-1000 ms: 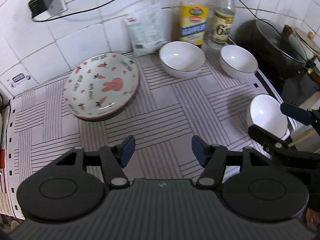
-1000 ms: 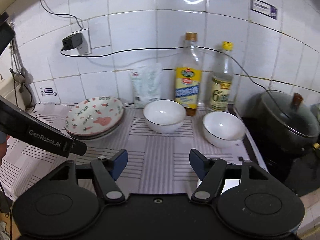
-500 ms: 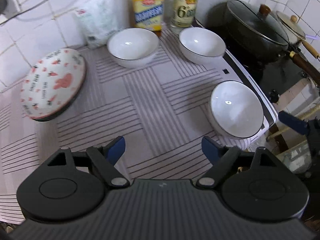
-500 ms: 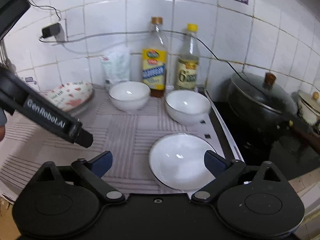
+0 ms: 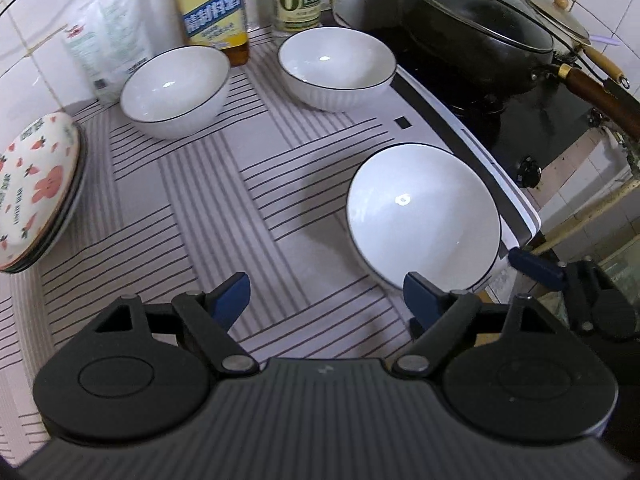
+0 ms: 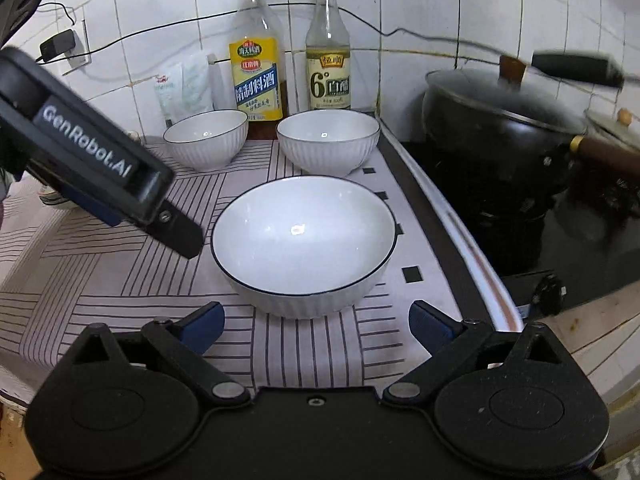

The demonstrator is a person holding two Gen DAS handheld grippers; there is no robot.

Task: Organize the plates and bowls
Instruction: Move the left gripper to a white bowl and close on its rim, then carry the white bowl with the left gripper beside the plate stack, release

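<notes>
Right wrist view: the right hand-held gripper (image 6: 316, 324), jaws apart, faces the near bowl (image 6: 304, 240) on the worktop (image 6: 120, 280); left hand-held gripper (image 5: 326, 300) likewise apart. Probably the bowl-gathering step; next, closing on its rim.

The plate stack (image 5: 32, 196) is cut off at the left edge; the pot handle (image 6: 576, 69) is blurred.
</notes>
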